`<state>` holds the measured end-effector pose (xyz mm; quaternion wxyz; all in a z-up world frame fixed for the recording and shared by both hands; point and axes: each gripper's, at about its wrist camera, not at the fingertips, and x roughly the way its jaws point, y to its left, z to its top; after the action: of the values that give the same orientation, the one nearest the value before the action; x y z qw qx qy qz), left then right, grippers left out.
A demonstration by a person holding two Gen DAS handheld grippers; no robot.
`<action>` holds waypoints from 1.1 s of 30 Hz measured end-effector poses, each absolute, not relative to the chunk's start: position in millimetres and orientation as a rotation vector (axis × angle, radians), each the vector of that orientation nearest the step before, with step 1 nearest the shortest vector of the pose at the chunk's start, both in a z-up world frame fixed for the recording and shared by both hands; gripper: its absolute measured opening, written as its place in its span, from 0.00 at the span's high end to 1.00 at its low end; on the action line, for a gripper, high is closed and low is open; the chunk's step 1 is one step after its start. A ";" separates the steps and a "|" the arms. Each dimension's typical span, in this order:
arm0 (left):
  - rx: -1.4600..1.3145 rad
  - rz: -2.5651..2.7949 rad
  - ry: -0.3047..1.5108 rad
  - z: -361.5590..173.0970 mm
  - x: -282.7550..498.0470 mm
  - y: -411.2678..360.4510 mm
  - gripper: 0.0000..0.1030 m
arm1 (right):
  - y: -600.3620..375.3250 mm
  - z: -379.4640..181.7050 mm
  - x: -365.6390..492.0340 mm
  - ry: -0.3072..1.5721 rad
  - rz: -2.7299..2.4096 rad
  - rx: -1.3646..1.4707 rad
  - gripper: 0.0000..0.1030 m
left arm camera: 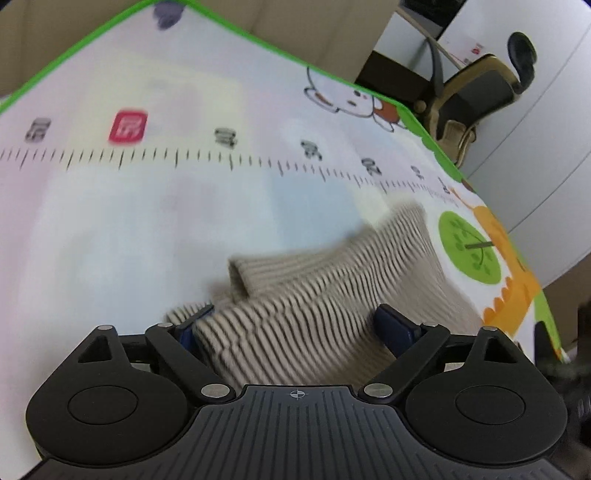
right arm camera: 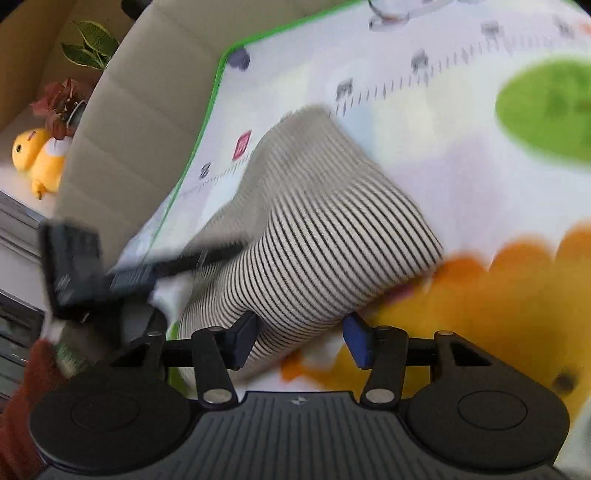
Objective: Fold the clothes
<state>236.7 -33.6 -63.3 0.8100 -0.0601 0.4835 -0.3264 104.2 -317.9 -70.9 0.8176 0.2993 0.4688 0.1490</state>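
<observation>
A beige garment with thin black stripes [left arm camera: 317,291] lies folded on a white play mat [left arm camera: 129,229]. It also shows in the right wrist view [right arm camera: 325,236]. My left gripper [left arm camera: 295,321] is open, its blue-padded fingers wide apart on either side of the garment's near edge. My right gripper [right arm camera: 301,332] is open too, its fingers astride the garment's near corner. The other gripper [right arm camera: 85,266] appears blurred at the left of the right wrist view, against the garment's left side.
The mat has a green border [left arm camera: 92,33], ruler marks and cartoon prints. A black and tan office chair [left arm camera: 480,88] stands beyond the mat's far corner. A beige sofa [right arm camera: 140,110], yellow plush toys [right arm camera: 37,158] and plants [right arm camera: 88,48] lie off the mat.
</observation>
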 end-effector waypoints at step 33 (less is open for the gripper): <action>-0.302 -0.480 0.940 -60.3 181.9 -40.2 0.40 | -318.5 -69.5 185.2 0.907 0.308 0.324 0.56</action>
<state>181.9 -40.2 -60.3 0.8531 -0.1435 0.4469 -0.2279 185.2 -318.5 -69.5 0.8749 0.1551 0.4343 0.1475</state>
